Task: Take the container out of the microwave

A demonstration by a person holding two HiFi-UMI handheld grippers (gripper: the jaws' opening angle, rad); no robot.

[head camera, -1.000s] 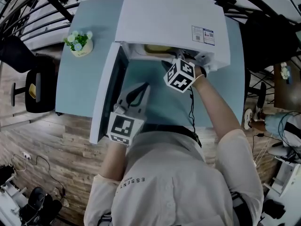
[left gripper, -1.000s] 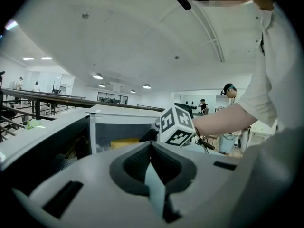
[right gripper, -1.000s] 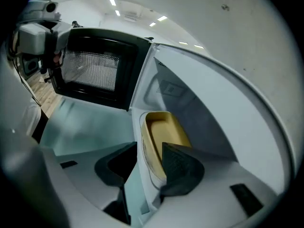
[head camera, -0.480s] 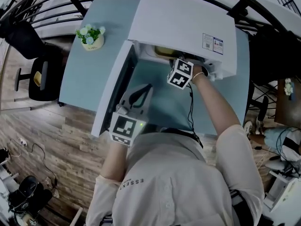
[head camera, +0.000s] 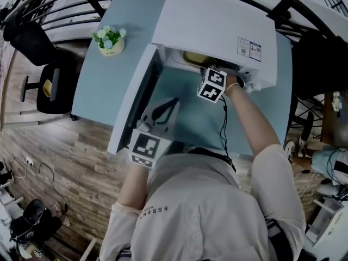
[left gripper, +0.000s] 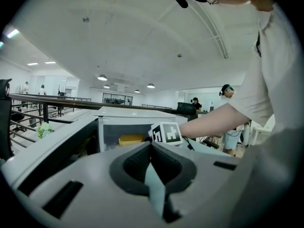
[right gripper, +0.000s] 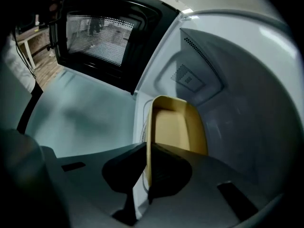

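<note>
Table [head camera: 103, 75]: a pale teal top is seen from above, with wooden floor on its near side.
Microwave [head camera: 212, 26]: a white box is set on the far right of the table, and its cavity is left open toward the person.
Door [head camera: 130, 105]: it is swung fully open to the left, reaching toward the near edge of the table.
Container [right gripper: 175, 127]: a shallow yellow tray is seen on the cavity floor, still inside the microwave and close to the opening.
Right gripper [right gripper: 148, 144]: it is reached down into the cavity; its jaws are closing, and the tray's near wall is pinched between them.
Left gripper [left gripper: 152, 144]: it is held near the door, well apart from the tray, with its jaws brought together on nothing.
Flower pot [head camera: 111, 41]: it is placed at the far left of the table.
Slip risk: only a thin wall is gripped, so the tray is likely to twist or drop if it is pulled fast.
Snag risk: the tray could be caught on the cavity's front lip if it is not lifted first.
</note>
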